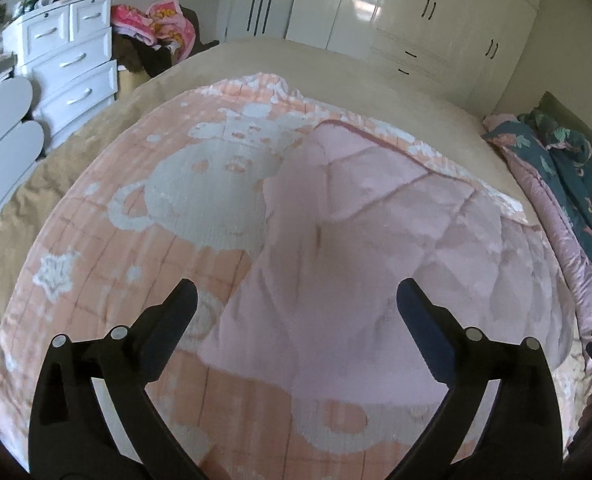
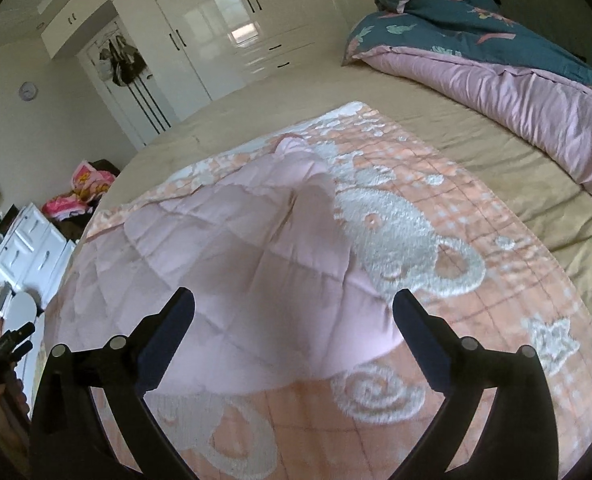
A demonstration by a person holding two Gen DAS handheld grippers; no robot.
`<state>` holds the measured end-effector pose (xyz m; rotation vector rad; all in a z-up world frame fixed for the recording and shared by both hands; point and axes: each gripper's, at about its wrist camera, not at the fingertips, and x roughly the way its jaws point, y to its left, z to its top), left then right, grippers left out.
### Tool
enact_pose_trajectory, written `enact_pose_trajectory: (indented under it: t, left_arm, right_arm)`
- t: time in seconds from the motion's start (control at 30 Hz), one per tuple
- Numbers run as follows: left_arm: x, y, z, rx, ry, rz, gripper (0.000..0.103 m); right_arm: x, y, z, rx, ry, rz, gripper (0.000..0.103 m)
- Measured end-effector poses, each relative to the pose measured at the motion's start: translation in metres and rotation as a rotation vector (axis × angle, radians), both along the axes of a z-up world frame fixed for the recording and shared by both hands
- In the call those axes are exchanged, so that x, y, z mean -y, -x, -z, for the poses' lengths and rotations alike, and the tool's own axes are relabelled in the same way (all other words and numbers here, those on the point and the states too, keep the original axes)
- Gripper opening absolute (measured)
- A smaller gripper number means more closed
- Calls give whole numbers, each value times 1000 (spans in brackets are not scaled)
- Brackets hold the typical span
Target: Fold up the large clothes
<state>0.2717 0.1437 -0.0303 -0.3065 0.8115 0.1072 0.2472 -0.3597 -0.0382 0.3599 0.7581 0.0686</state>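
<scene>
Both tongs stand wide with nothing between their fingers: the left gripper [image 1: 296,300] hangs over the near part of the pink quilted garment [image 1: 376,248], and the right gripper [image 2: 293,308] hangs over the same garment [image 2: 231,248] from the other side, neither touching the cloth. That garment lies flattened on a peach blanket [image 1: 107,280] with white animal and star figures, one side folded inward so a long edge runs up the middle, its dark-piped hem curving across the far end. Around it the blanket [image 2: 476,320] shows a broad bare margin on every side, widest toward the star in the right wrist view. Under the blanket is the tan bedsheet [image 2: 496,168], open and lightly creased toward the far edge of the bed. Along one side of the bed lies a bunched duvet [image 2: 516,96], pink underneath and dark teal with flowers on top, well apart from the garment. Beyond the bed stand glossy white wardrobes [image 1: 416,12], a white chest of drawers [image 1: 71,60] and a heap of bright pink cloth [image 1: 155,24] beside it.
</scene>
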Motion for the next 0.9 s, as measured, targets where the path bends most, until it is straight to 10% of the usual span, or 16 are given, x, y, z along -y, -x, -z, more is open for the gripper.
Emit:
enact_pose_trajectory:
  t: [0.9]
  left_arm:
    - [-2,29,100,-68,574,-128,94]
  right_arm:
    - [-14,3,79,-102,-223,121,99]
